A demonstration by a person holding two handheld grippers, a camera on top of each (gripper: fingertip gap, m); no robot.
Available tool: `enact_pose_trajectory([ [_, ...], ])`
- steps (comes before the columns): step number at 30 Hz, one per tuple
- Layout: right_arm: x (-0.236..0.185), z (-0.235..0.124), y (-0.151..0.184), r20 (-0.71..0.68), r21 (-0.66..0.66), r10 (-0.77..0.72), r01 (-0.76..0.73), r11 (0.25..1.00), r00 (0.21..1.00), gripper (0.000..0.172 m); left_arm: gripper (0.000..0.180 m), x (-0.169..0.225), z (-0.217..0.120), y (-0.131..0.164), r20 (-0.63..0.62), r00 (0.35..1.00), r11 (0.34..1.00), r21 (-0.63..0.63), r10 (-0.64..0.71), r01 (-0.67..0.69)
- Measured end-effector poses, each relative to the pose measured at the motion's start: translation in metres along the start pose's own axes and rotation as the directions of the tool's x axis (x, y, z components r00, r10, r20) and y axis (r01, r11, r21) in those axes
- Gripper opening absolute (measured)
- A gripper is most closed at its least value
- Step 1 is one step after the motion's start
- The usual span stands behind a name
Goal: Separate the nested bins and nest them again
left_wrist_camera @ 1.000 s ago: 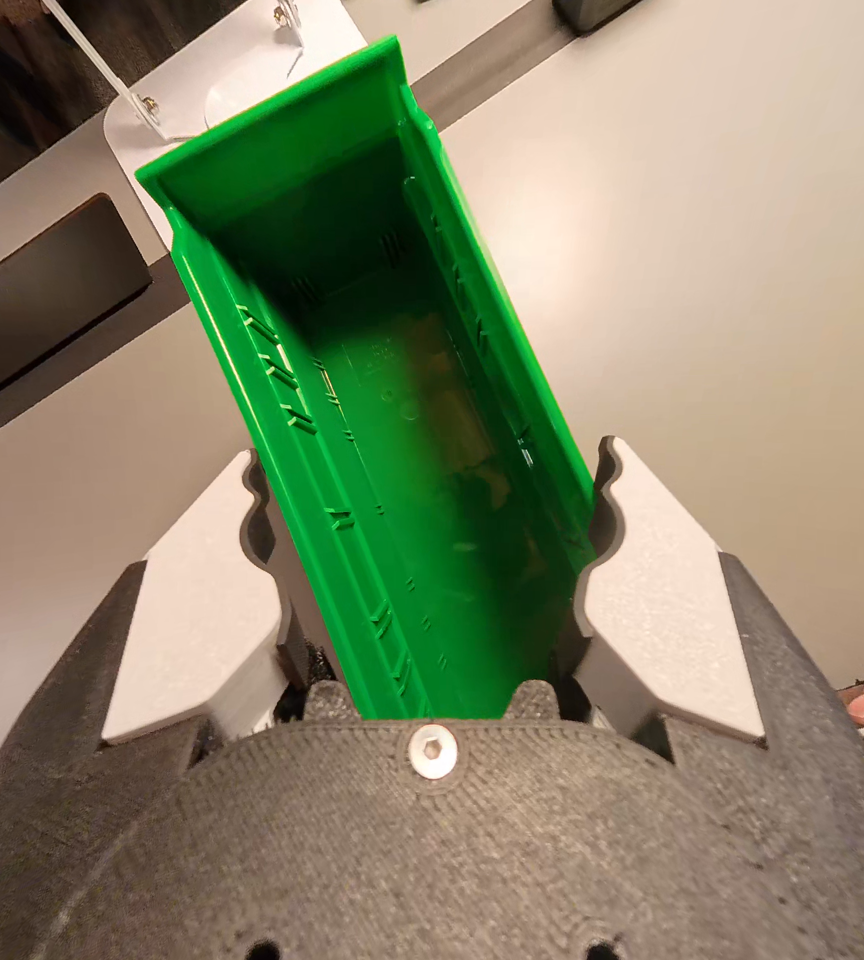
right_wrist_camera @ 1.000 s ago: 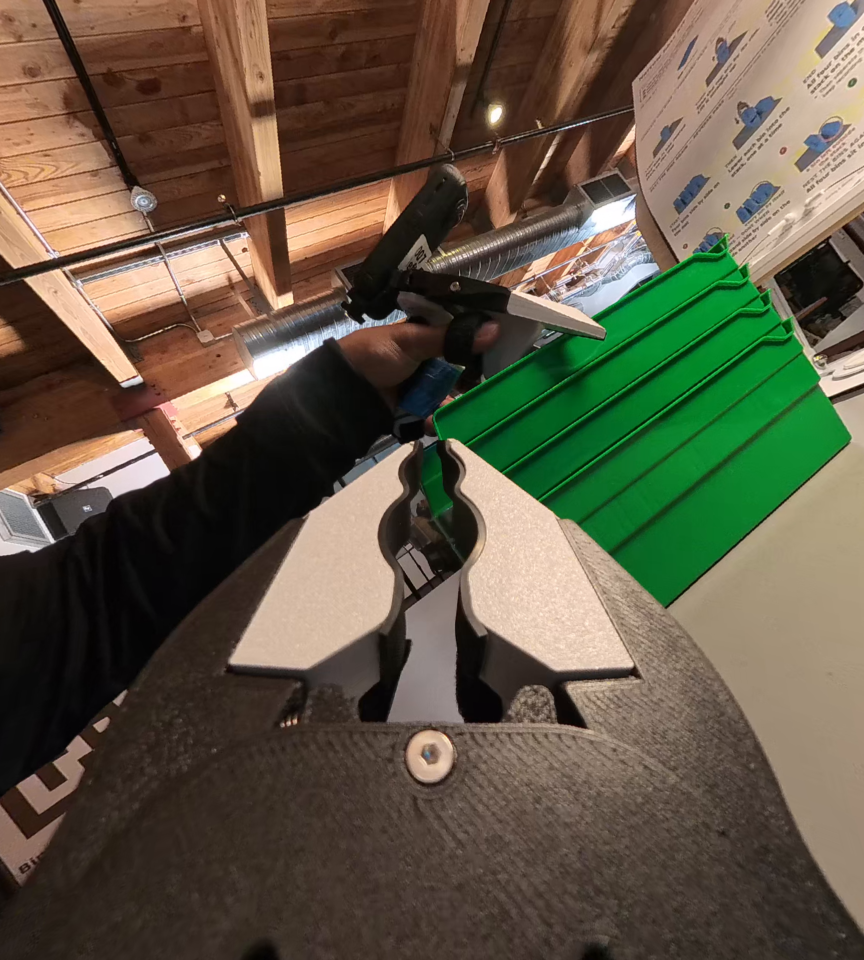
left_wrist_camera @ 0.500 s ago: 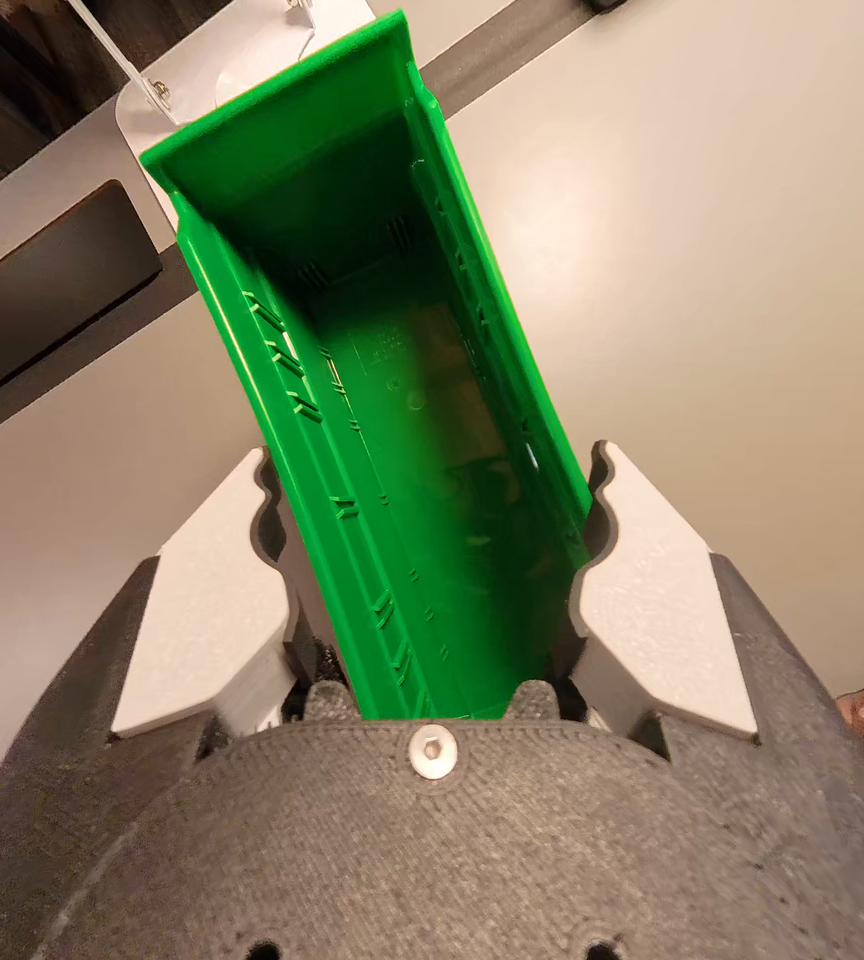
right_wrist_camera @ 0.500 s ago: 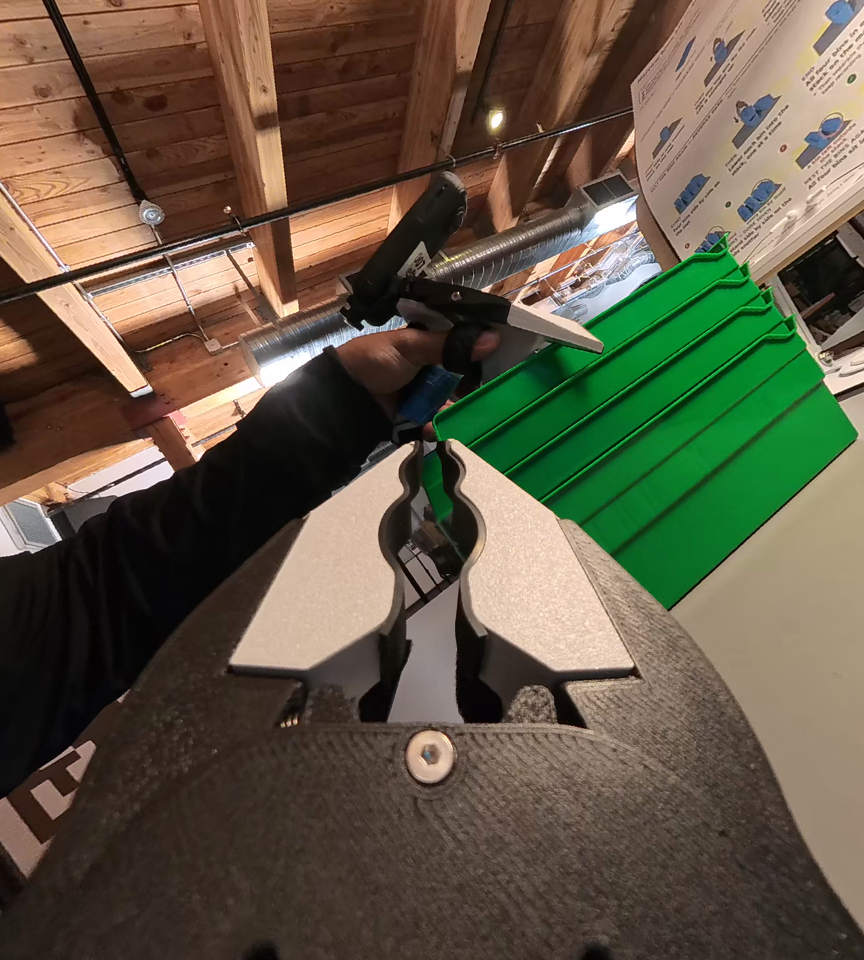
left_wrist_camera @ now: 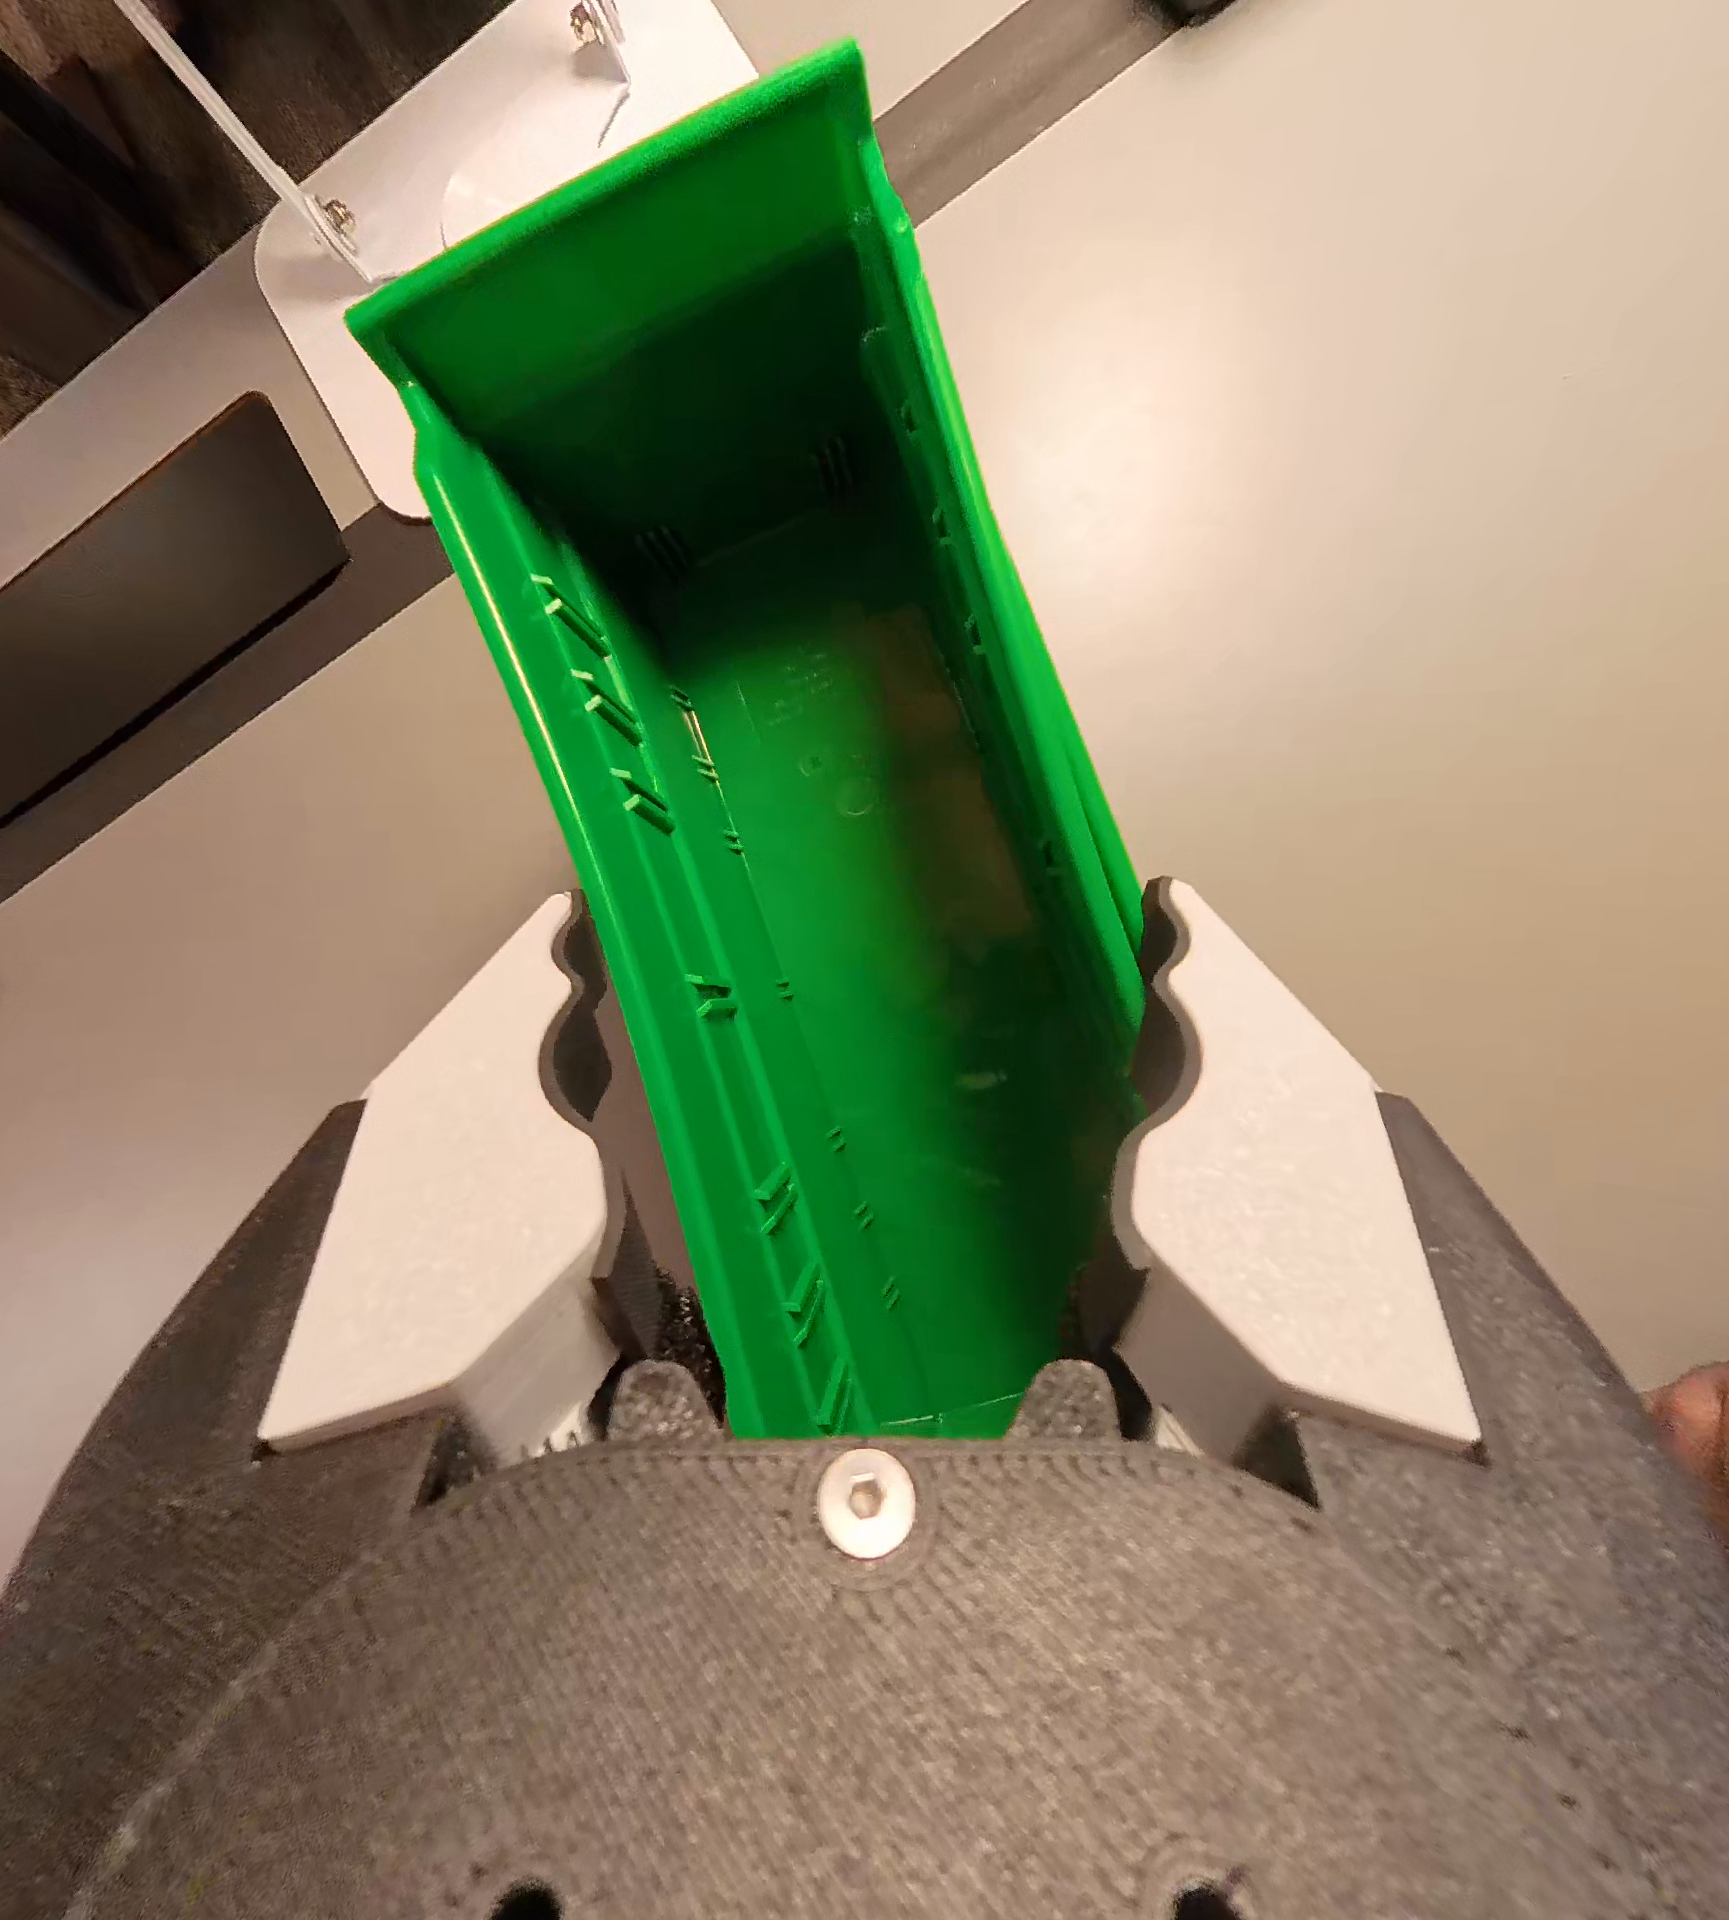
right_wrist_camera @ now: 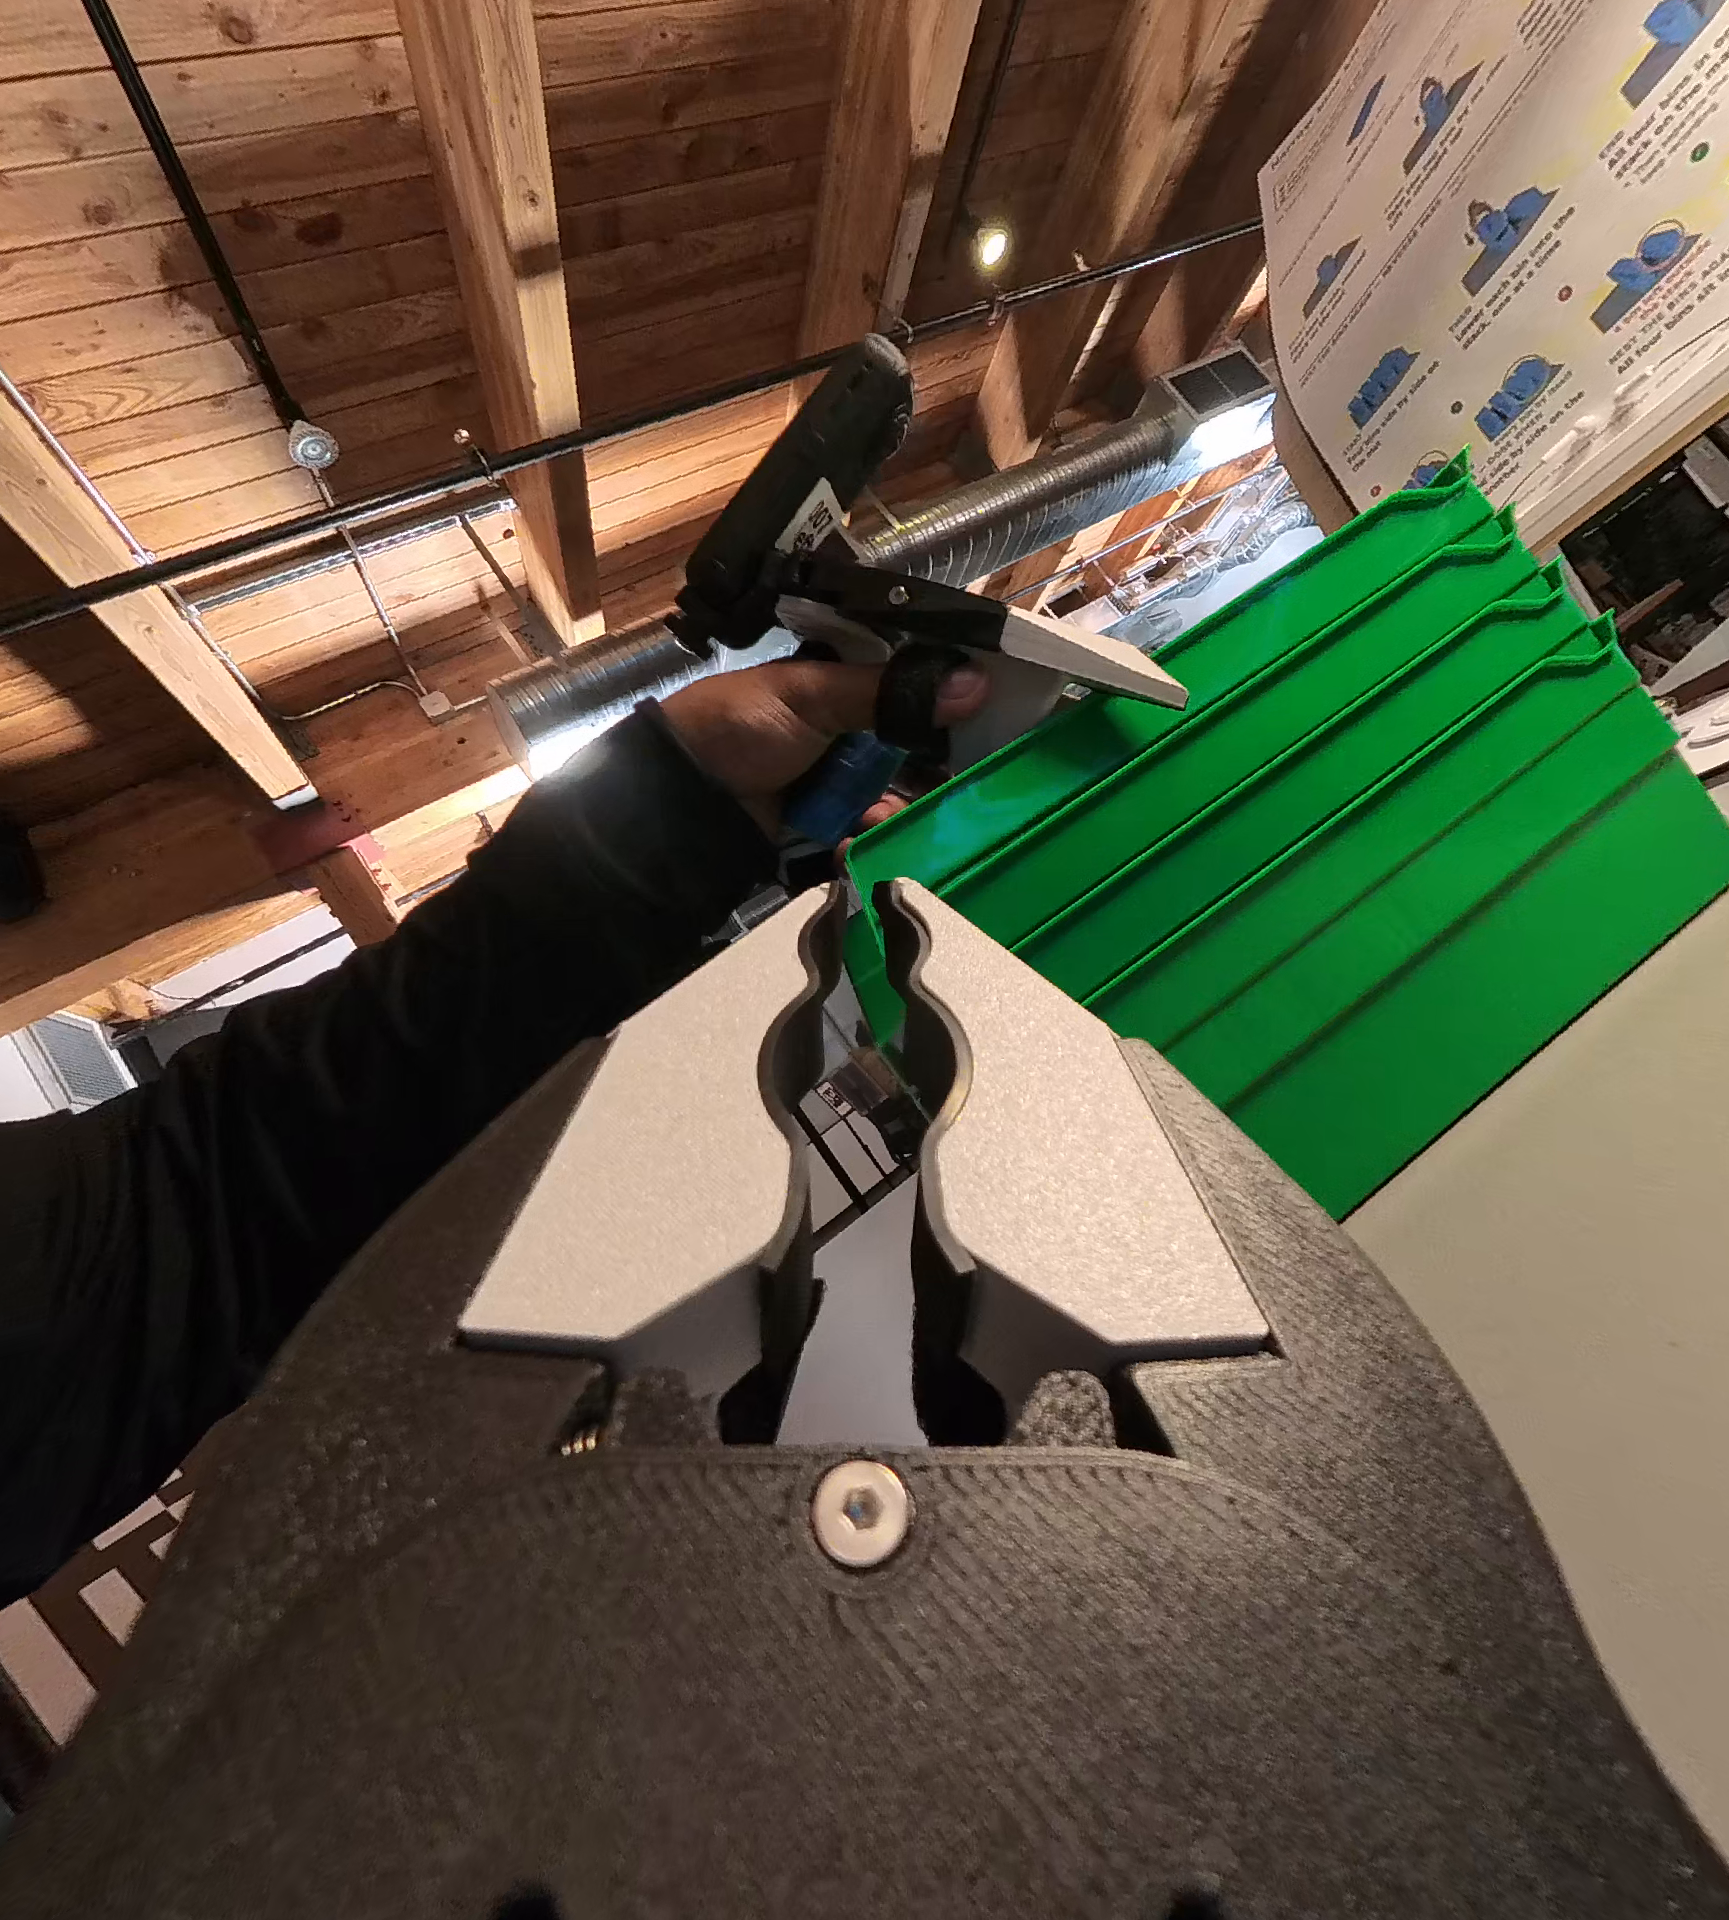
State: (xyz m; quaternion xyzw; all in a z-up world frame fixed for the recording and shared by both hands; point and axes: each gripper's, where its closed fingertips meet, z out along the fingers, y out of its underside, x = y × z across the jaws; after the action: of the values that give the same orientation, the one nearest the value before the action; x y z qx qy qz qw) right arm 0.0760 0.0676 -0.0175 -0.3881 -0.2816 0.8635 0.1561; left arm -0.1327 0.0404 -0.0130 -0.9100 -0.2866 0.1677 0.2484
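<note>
**A:** Where were the bins?

**B:** The stack of green bins stood on the counter. The left hand-held gripper was spread wide across the top bin, and both pads looked to be against its long walls. The right hand-held gripper was almost closed, pinching the thin end wall at the stack's near corner.

**A:** What could have gone wrong?

**B:** I'd judge that the smooth, tapered walls could slide out of so wide a grip. If the bins were jammed, the whole stack might rise together. The thin wall could also slip out of the pinch.

**A:** Did the views differ?

**B:** Yes. The left wrist view looked down inside the top bin but hid the layers. Only the right wrist view showed the stepped rims of several nested bins, and the left hand-held gripper over the top rim.
</note>
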Motion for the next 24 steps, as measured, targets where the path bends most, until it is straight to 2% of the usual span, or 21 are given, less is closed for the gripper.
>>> enact_pose_trajectory([
  [9, 0.0, 0.0, -0.001, 0.005, 0.003, 0.005, -0.005, 1.0, 1.0, 0.006, 0.099, 0.003, -0.015, -0.014, 0.011, 1.0, 0.999, 0.044, 0.022, -0.023],
  [17, 0.0, -0.001, -0.001, 0.01, 0.006, 0.015, -0.015, 1.0, 1.0, 0.006, 0.1, -0.016, -0.08, -0.05, 0.003, 1.0, 0.983, 0.184, -0.02, 0.019],
  [21, 0.0, -0.002, -0.003, 0.015, 0.012, 0.028, -0.028, 1.0, 0.999, 0.006, 0.1, -0.044, -0.119, -0.048, 0.0, 0.998, 0.967, 0.247, -0.067, 0.064],
  [24, 0.001, -0.002, -0.003, 0.015, 0.012, 0.034, -0.034, 0.999, 0.999, 0.006, 0.1, -0.075, -0.14, -0.032, 0.012, 0.993, 0.955, 0.274, -0.12, 0.112],
])
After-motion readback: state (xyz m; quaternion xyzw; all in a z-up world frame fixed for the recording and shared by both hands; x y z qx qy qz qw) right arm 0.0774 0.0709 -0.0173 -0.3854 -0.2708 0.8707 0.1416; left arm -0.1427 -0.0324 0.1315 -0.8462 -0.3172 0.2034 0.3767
